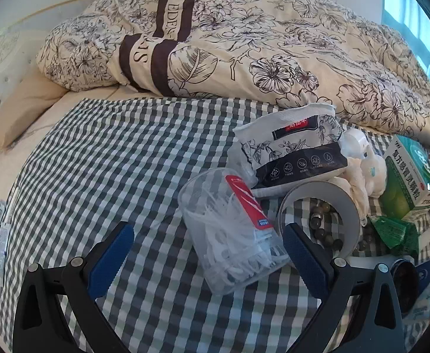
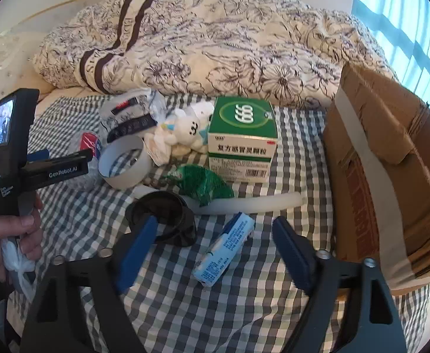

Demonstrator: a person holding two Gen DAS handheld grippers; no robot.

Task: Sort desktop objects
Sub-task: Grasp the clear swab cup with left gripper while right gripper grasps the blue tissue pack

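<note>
A clear plastic jar of white floss picks [image 1: 229, 235] with a red label lies tilted on the checked cloth [image 1: 111, 161]. It sits between the fingers of my left gripper [image 1: 209, 253], nearer the right finger; the jaws stand wide and do not touch it. My right gripper [image 2: 215, 251] is open too, and a small blue-and-white box [image 2: 226, 247] lies flat between its fingers, untouched. A black round lid [image 2: 162, 214] rests just beyond its left finger [image 2: 138, 250]. A hand [image 2: 17, 229] holds the left tool at the left edge of the right wrist view.
Behind lie a tape roll [image 2: 125, 161], tissue pack [image 1: 291, 150], white plush toy [image 2: 185, 129], green medicine box [image 2: 241, 135], green packet [image 2: 200, 185], white tube [image 2: 244, 203] and beads [image 1: 323, 229]. An open cardboard box [image 2: 391, 161] stands right. A floral duvet [image 1: 244, 35] fills the back.
</note>
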